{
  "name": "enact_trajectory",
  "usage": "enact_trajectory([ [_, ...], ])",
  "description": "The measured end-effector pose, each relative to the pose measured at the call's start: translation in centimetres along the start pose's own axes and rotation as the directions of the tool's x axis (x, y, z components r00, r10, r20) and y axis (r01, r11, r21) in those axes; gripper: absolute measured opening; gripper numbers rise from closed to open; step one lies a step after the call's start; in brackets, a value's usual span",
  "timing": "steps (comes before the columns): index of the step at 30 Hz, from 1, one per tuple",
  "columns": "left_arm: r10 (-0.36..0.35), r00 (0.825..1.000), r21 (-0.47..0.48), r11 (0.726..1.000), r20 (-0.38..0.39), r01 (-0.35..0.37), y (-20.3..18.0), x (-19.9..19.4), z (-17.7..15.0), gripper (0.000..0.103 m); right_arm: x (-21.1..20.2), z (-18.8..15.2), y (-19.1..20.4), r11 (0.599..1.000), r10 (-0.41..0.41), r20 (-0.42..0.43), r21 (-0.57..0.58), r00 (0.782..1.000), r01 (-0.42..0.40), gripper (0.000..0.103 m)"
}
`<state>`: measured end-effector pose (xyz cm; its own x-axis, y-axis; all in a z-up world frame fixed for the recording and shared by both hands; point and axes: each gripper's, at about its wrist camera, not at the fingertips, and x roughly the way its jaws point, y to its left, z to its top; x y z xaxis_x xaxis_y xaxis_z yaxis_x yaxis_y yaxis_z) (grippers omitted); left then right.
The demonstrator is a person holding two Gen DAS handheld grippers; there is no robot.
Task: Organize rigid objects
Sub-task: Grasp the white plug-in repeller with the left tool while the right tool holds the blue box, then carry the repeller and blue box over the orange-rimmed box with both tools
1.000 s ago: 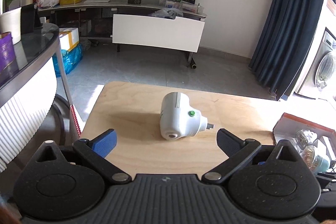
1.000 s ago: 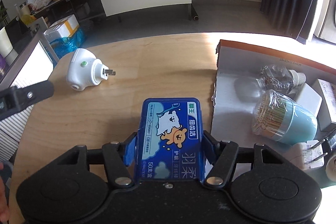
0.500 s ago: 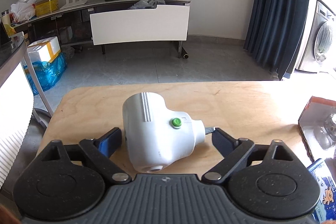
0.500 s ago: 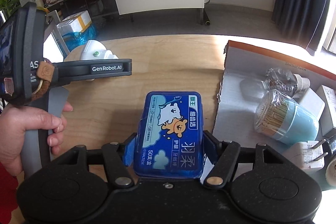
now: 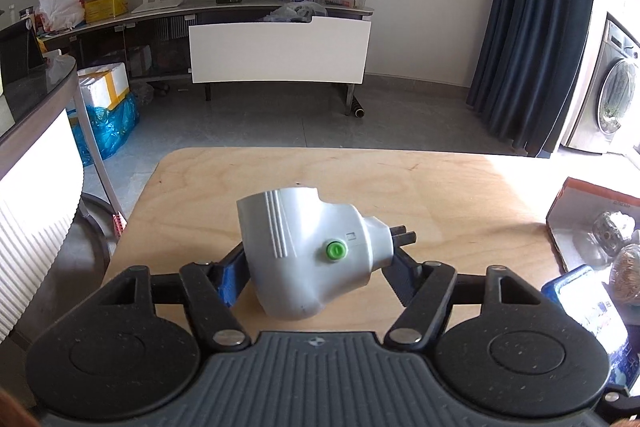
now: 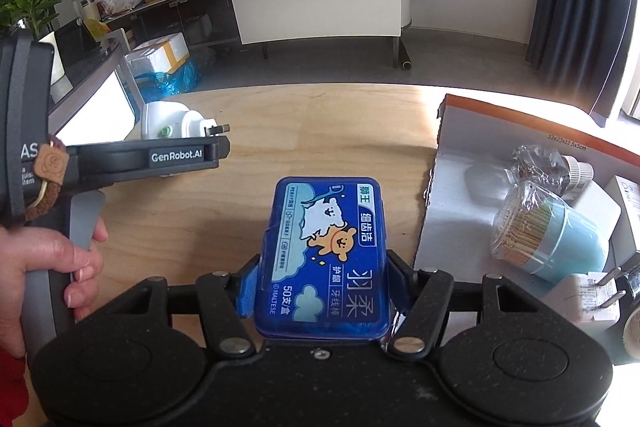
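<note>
Both sets of jaws hold hard objects above a wooden table (image 5: 440, 187).

The left gripper (image 5: 316, 267) has just closed on a white plug-in device (image 5: 308, 251); its smooth, rounded shell could slip, so the wide body suits gripping. The right gripper (image 6: 320, 291) clamps a stiff, light blue box (image 6: 326, 255).

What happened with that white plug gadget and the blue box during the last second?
The left gripper came forward around the white plug device, and its jaws have just been closing until the pads pinch it. The device, lying on the wooden table before, now looks tilted up. The right gripper stayed clamped on the blue floss box, and the cardboard box and its contents stayed put.
</note>
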<state>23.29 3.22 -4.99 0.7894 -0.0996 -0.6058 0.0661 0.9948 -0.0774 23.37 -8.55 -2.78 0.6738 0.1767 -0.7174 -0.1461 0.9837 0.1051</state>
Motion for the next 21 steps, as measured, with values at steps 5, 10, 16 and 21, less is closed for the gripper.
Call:
enact_trajectory([
  [5,0.001,0.999,0.013,1.0,0.041,-0.002,-0.5,-3.3,-0.3,0.071,-2.2,-0.1,0.1,1.0,0.021,0.034,-0.013,0.999,-0.021,0.074],
  [10,0.014,0.998,0.006,1.0,0.062,-0.015,-0.9,-6.6,-0.8,0.071,-4.7,-0.5,0.1,0.999,0.042,0.068,-0.012,0.997,-0.041,0.074],
  [16,0.033,0.998,-0.016,0.999,0.054,-0.032,-1.4,-9.9,-1.9,0.071,-7.4,-1.3,0.1,0.999,0.051,0.093,-0.009,0.994,-0.05,0.074],
  [21,0.04,0.998,-0.042,0.998,0.045,-0.038,-1.9,-12.2,-2.6,0.071,-9.9,-2.3,0.0,0.998,0.055,0.114,-0.009,0.992,-0.054,0.075],
])
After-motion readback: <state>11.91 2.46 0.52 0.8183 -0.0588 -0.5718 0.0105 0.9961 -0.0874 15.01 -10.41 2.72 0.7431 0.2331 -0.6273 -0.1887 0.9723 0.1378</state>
